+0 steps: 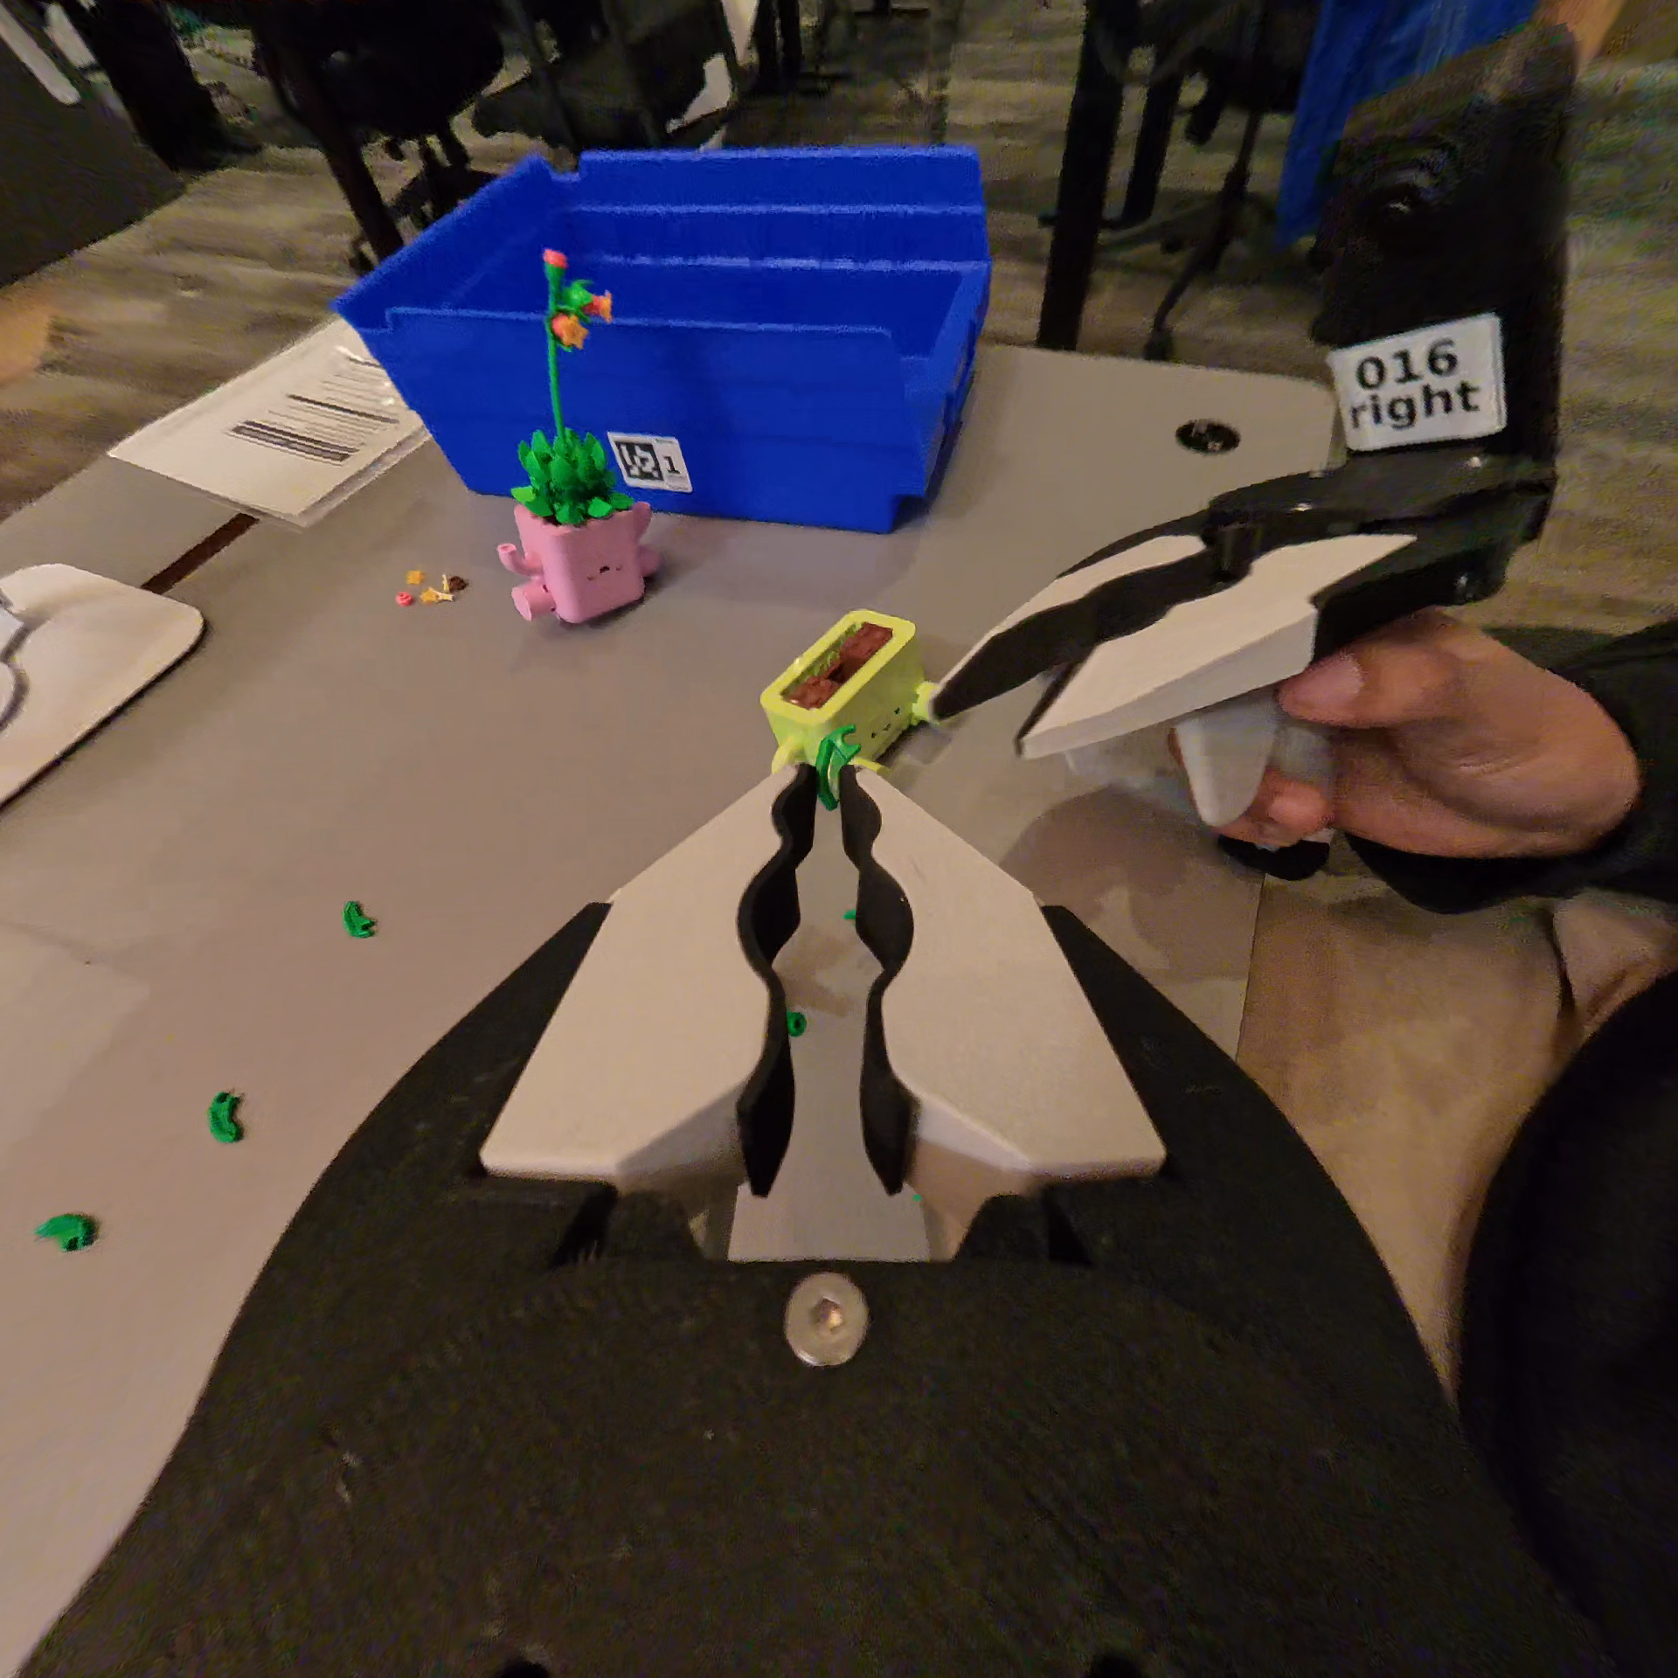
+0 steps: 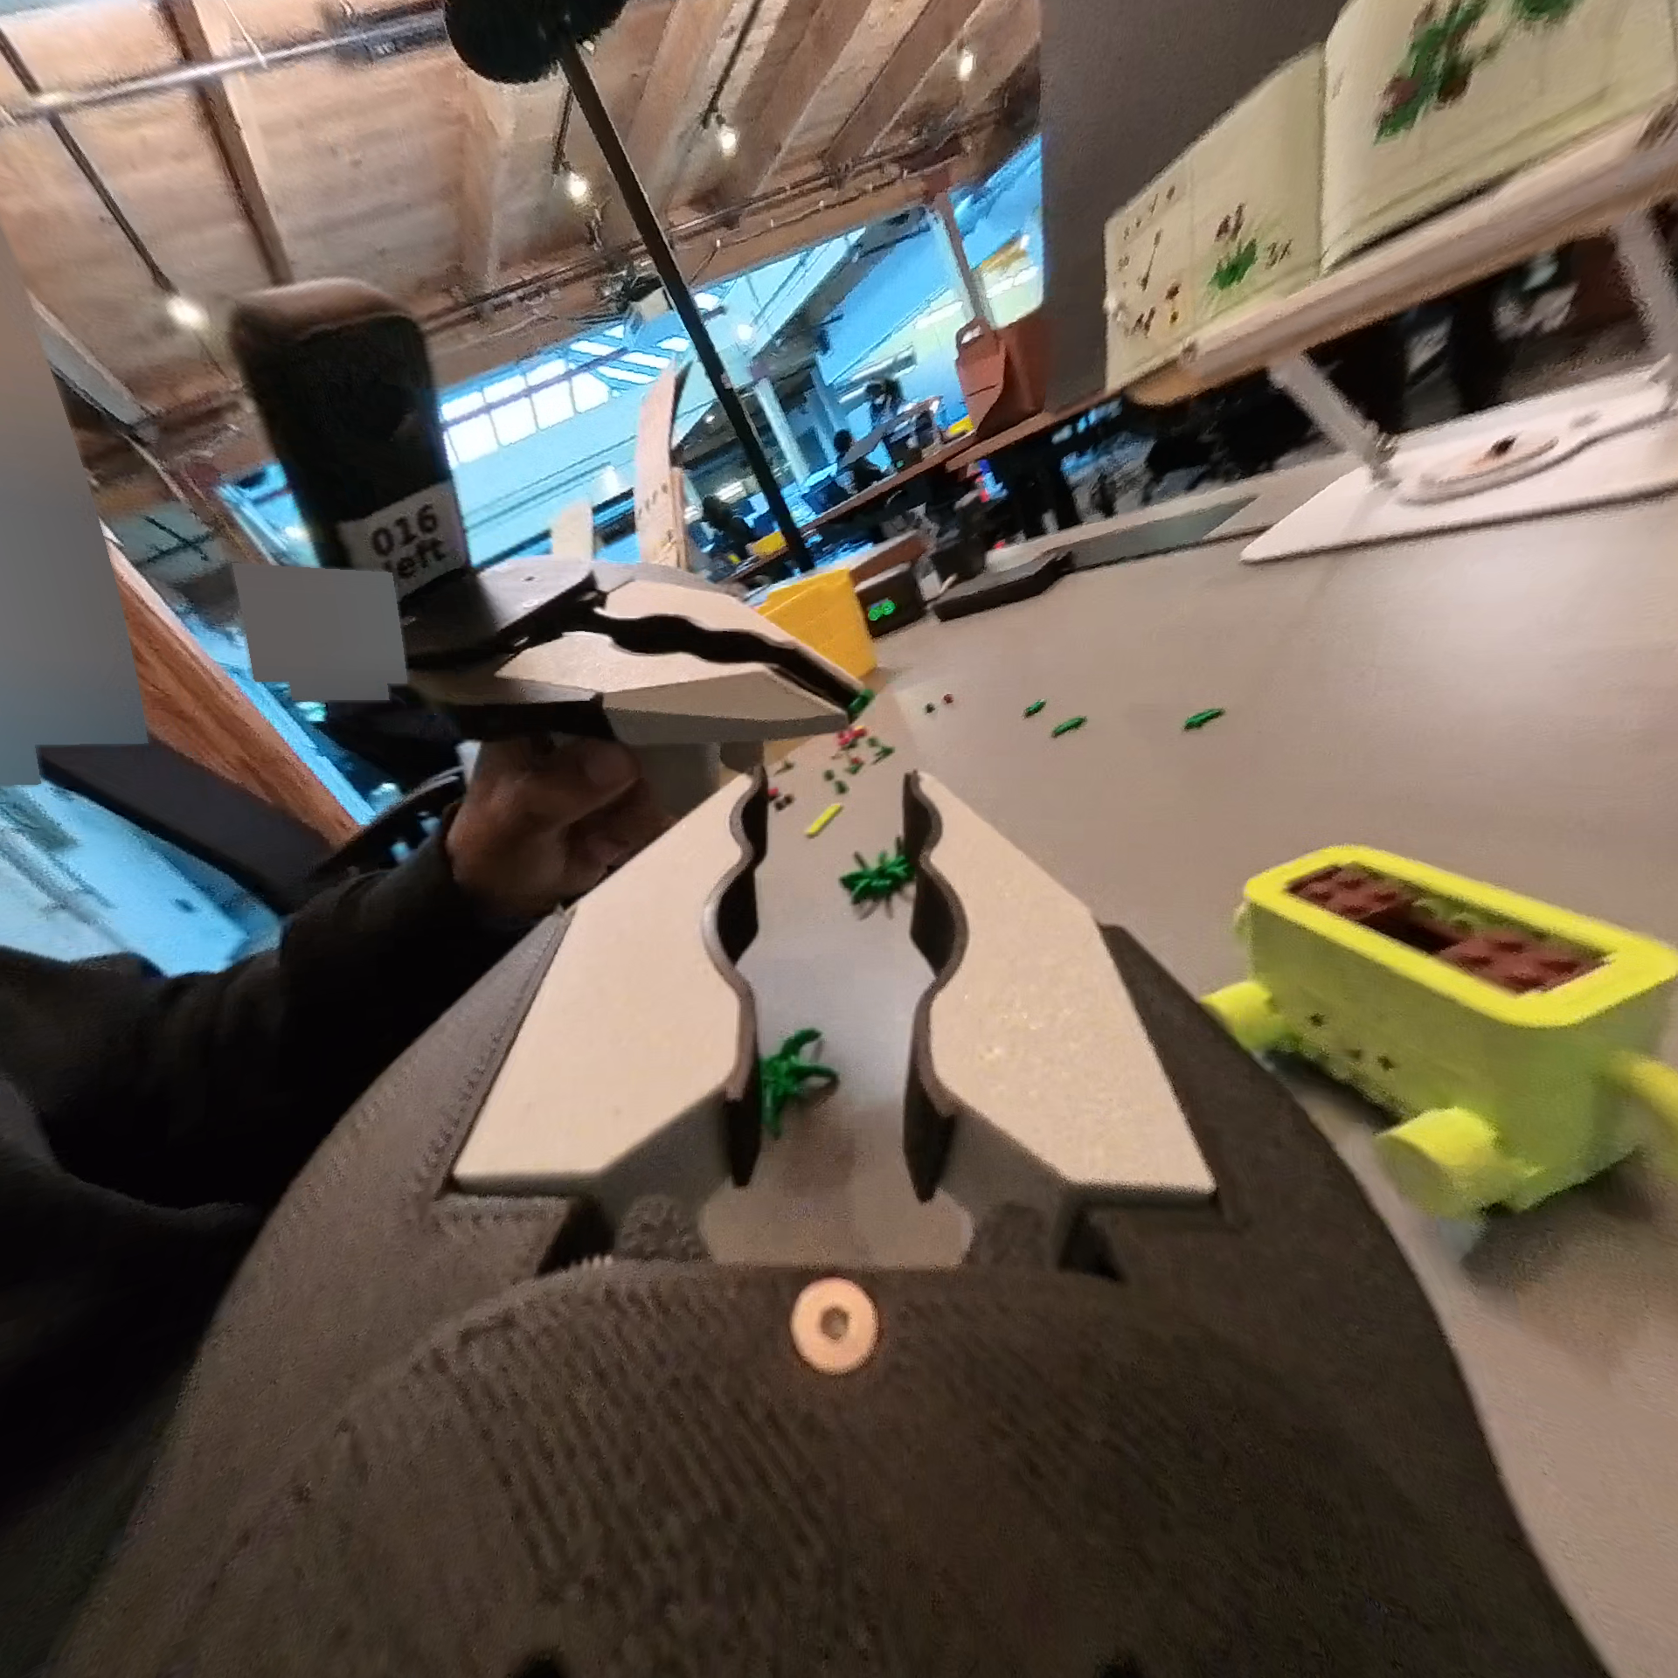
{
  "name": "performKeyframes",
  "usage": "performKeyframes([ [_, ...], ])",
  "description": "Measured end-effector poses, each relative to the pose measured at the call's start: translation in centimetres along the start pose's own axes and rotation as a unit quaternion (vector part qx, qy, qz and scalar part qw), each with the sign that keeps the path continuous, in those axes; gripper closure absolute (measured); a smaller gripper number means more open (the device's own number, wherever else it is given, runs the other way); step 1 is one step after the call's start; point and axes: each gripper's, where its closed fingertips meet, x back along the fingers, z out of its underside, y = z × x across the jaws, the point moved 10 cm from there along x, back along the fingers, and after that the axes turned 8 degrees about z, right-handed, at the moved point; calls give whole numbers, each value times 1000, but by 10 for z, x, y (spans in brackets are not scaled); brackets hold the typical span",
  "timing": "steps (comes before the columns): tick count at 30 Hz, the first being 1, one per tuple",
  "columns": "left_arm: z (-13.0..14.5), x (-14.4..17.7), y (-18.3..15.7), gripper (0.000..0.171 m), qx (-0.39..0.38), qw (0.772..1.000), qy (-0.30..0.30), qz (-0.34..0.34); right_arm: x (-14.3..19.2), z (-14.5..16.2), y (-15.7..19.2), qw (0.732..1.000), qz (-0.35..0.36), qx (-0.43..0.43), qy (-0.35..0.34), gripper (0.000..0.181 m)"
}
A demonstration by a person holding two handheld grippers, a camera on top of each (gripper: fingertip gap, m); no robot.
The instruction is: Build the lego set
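Near the front edge of the tabletop point(image 1: 381, 781), the left gripper point(image 1: 822, 772) is pinching a small green leaf piece point(image 1: 831, 758) between its tips, poised right beside the lime-green pot point(image 1: 849, 695). That pot's got brown bricks inside and not a leaf planted yet, so this one looks barely started. The right gripper point(image 2: 831, 785) has its fingers parted with nothing between them; from the left wrist view one of its tips sits against the pot's side, steadying it by the look of things.

Further back, just before the blue bin point(image 1: 726, 336), the pink pot point(image 1: 581, 563) stands finished: full green foliage and a tall flowering stem. So one build done, I'd say, one to go.

Plenty left: loose green leaves point(image 1: 225, 1117) are scattered towards the left edge, and tiny flower bits point(image 1: 431, 588) lie beside the pink pot.
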Motion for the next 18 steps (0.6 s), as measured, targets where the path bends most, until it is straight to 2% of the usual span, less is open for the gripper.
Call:
performKeyframes([
  [3, 2, -10, -15, 169, -26, 999, 20, -10, -4, 6, -3, 998, -23, -58, 12, 154],
  [7, 1, -15, -28, 169, -27, 1000, 8, 0, -3, 8, -9, 993, -36, -111, 8, 156],
  [10, 3, -16, -32, 169, -32, 999, 10, -4, -2, 9, -10, 989, -60, -137, 15, 178],
  [14, 6, -13, -35, 171, -20, 1000, 0, 17, 0, 8, -14, 986, -74, -150, 23, 181],
  [18, 10, -12, -36, 171, 18, 998, -14, 62, 0, 4, -12, 990, -80, -110, 47, 181],
])
